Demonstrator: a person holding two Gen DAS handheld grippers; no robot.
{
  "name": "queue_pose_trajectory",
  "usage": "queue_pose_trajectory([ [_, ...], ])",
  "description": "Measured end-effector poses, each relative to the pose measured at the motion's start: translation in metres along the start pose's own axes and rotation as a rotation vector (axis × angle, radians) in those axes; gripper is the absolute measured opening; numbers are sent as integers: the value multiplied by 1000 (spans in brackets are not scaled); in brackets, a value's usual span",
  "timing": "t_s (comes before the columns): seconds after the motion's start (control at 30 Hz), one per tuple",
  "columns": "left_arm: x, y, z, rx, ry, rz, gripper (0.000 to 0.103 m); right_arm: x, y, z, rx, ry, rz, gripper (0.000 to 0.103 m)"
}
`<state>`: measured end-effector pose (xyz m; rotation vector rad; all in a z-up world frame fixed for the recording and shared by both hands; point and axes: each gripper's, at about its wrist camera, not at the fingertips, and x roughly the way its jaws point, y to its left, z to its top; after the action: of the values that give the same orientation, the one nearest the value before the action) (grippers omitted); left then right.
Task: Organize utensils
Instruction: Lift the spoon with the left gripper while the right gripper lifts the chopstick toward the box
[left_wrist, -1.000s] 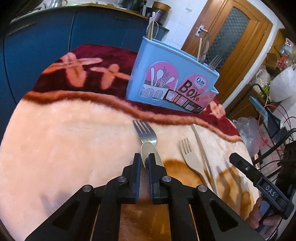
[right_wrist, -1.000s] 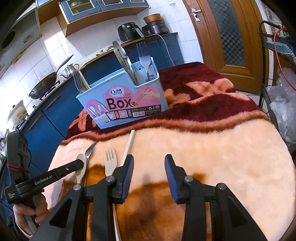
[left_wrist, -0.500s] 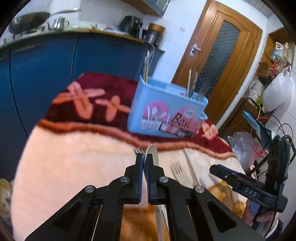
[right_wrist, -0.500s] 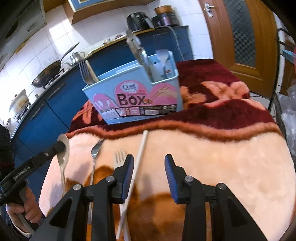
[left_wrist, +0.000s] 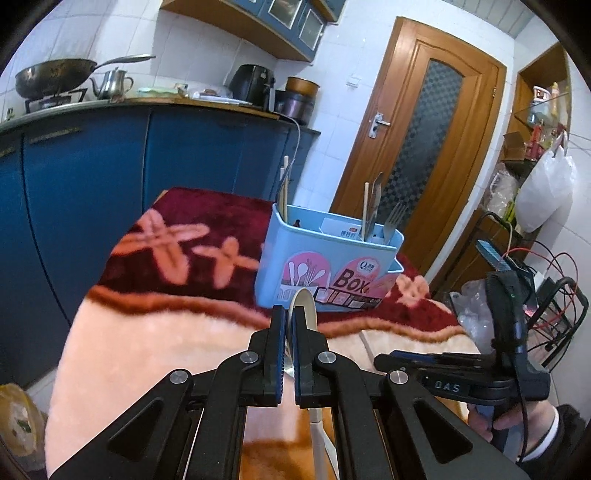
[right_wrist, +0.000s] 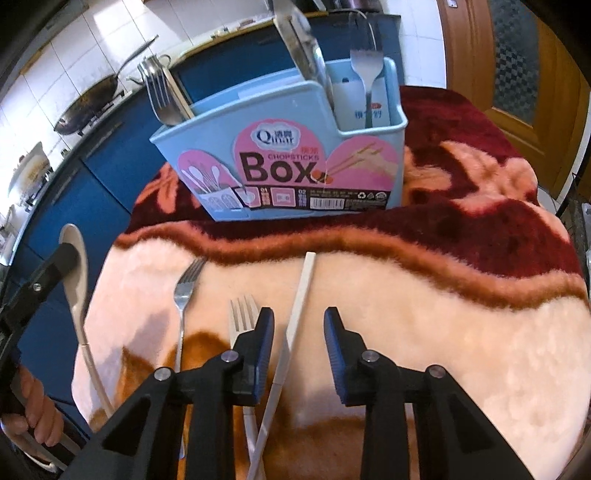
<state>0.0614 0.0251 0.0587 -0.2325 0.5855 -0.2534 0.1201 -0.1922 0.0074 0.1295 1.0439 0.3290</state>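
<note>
Lifted off the blanket (right_wrist: 424, 295), the spoon (right_wrist: 75, 266) sat clamped in my left gripper (left_wrist: 289, 325), nearer the box (right_wrist: 295, 147); dropping it in seemed next. My right gripper (right_wrist: 299, 328) hung wide open, empty, above the chopstick (right_wrist: 301, 295).

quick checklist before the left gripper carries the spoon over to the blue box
1. Grip: left gripper shut on the spoon at its bowl: ok.
2. Spoon lifted off the blanket: ok.
3. Long handle hangs free below the fingers; swing risk: cannot tell.
4. Blue box upright, top open: ok.
5. Room in the compartments: forks already stand at both ends, middle hidden: cannot tell.
6. Right gripper open, low over the white knife, clear of the path: ok.
</note>
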Motion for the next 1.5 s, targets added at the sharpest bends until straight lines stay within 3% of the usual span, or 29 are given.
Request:
queue_pose_trajectory([
  [0.33,-6,-9,9,50,-49,-10,3,17,2,10,19,77,20,27],
  [0.47,-7,-13,18,58,-84,-15,3,17,-1,11,6,77,27,13],
  [0.57,-8,-18,25,73,-115,-18,3,14,-6,9,15,62,59,9],
  [0.97,7,-32,54,97,-188,7,3,-45,-22,7,47,-204,239,8],
  [1.23,19,-31,94,90,-300,70,3,-76,-23,16,3,-420,192,8],
  [1.5,31,-39,124,122,-434,148,3,-86,-25,28,-27,-532,151,8],
])
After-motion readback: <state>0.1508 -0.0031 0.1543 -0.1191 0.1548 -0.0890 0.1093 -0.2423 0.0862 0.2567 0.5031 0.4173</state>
